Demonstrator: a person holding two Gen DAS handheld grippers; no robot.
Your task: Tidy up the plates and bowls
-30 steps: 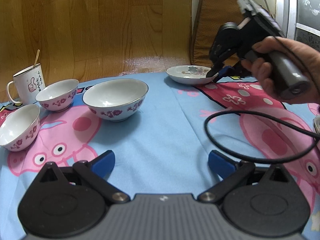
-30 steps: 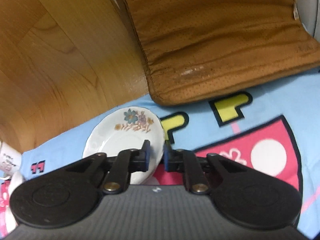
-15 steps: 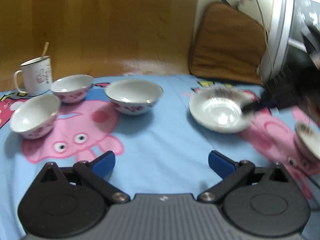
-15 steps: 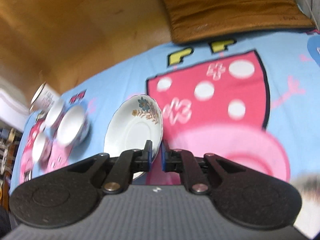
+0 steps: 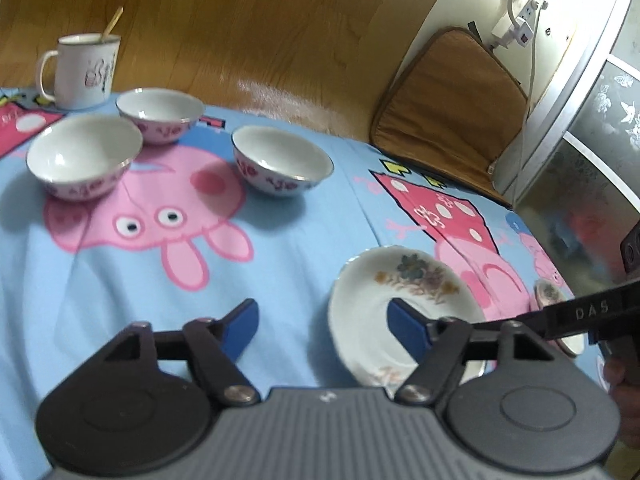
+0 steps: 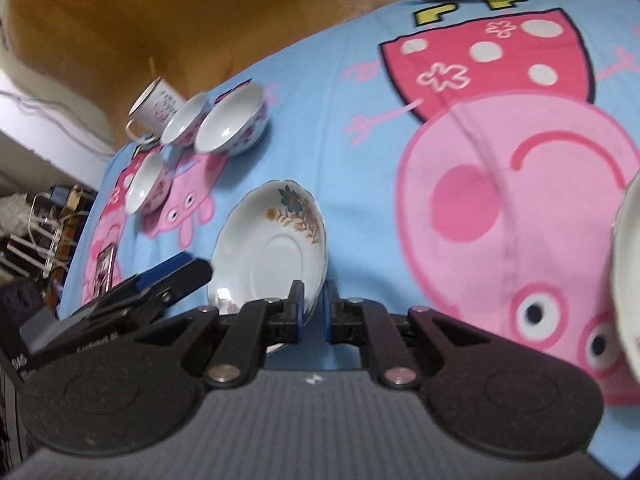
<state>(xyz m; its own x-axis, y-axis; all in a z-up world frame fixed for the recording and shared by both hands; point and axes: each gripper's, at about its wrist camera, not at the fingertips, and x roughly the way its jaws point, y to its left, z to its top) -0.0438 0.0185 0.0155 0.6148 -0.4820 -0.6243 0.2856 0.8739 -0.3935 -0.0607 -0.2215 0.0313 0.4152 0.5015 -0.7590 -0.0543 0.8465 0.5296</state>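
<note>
My right gripper [image 6: 314,312] is pinching the near rim of the white floral-print china plate [image 6: 276,252], held tilted over the blue cartoon-pig cloth [image 6: 360,160]. My left gripper [image 5: 324,326], jaws just been closing w/ nothing between them, is hanging just beside the plate.

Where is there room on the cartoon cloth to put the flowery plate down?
Bare blue cloth lies between the three bowls and the flowery plate, which the right gripper holds. It is crowded at the far left: bowls beside the mug. Another dish takes the right edge.
</note>
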